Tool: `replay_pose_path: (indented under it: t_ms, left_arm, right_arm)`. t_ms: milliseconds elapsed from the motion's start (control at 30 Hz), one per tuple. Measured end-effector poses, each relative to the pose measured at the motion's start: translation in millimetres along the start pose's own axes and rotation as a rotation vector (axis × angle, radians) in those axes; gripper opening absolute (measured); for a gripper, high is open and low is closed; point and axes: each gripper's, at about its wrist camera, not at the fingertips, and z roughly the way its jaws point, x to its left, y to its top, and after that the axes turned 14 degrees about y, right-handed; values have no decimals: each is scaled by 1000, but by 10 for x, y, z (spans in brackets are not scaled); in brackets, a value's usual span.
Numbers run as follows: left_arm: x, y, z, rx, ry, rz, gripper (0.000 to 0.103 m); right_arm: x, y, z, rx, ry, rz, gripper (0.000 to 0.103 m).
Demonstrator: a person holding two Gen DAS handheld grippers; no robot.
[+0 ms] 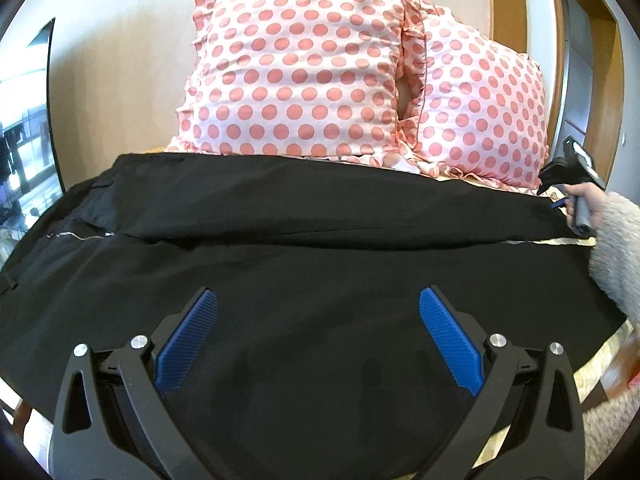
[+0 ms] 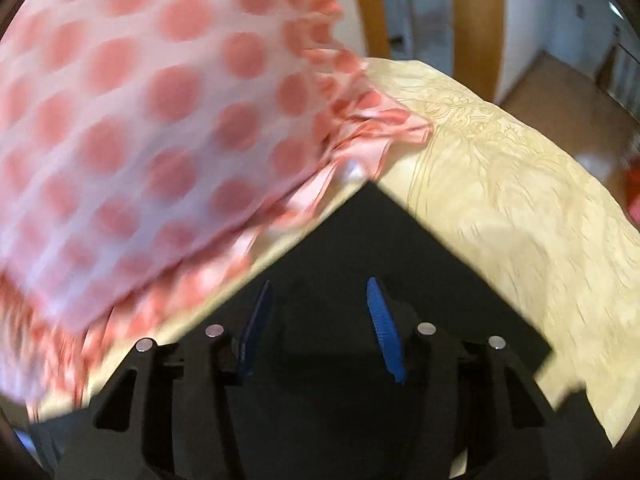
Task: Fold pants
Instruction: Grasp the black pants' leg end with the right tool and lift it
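Black pants point(image 1: 300, 248) lie spread across the bed, waistband and zipper at the left, one leg lying over the other along the far side. My left gripper point(image 1: 318, 300) is open, hovering just above the near leg. My right gripper point(image 1: 554, 202) is at the far right by the leg ends, held in a hand with a fuzzy sleeve. In the right wrist view the right gripper point(image 2: 318, 284) is open over a corner of the pants point(image 2: 360, 240); the frame is motion-blurred.
Two pink polka-dot pillows point(image 1: 296, 68) lean on the wall behind the pants, close to the right gripper point(image 2: 132, 128). The cream bedspread point(image 2: 500, 184) extends to the right. A wooden door frame point(image 1: 504, 0) stands at the back right.
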Motion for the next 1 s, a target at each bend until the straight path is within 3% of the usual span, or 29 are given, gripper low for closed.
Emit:
replay_pose_path:
  t_ms: [100, 200, 300, 367, 433, 567, 633, 733, 800, 867, 1000]
  left_arm:
    - [-15, 12, 129, 39, 3, 3, 101]
    - [-11, -1, 223, 68, -5, 1, 101]
    - [16, -21, 234, 85, -31, -18, 101]
    - [32, -38, 194, 78, -34, -18, 101]
    - [53, -45, 150, 70, -37, -21, 101]
    - [125, -42, 75, 60, -40, -46, 101]
    - [158, -45, 56, 60, -45, -62, 101]
    - [154, -44, 80, 90, -76, -85, 101]
    - [140, -48, 84, 116, -103, -102, 101]
    - [142, -66, 60, 114, -106, -106, 101]
    - [176, -64, 11, 86, -61, -94, 101]
  right_arm:
    - [-66, 181, 225, -23, -36, 46, 51]
    - [-12, 245, 336, -33, -73, 10, 49]
    - [-60, 177, 356, -58, -120, -45, 14]
    - [-253, 114, 270, -78, -60, -23, 2]
    - [-481, 30, 133, -91, 13, 26, 0]
    - [-751, -167, -351, -196, 157, 31, 0]
    - [-855, -308, -588, -237, 183, 15, 0]
    - [-886, -337, -681, -178, 269, 70, 2]
    - [-875, -311, -639, -128, 294, 137, 11]
    - [-781, -231, -529, -102, 286, 157, 40]
    - [-514, -68, -260, -78, 218, 160, 43]
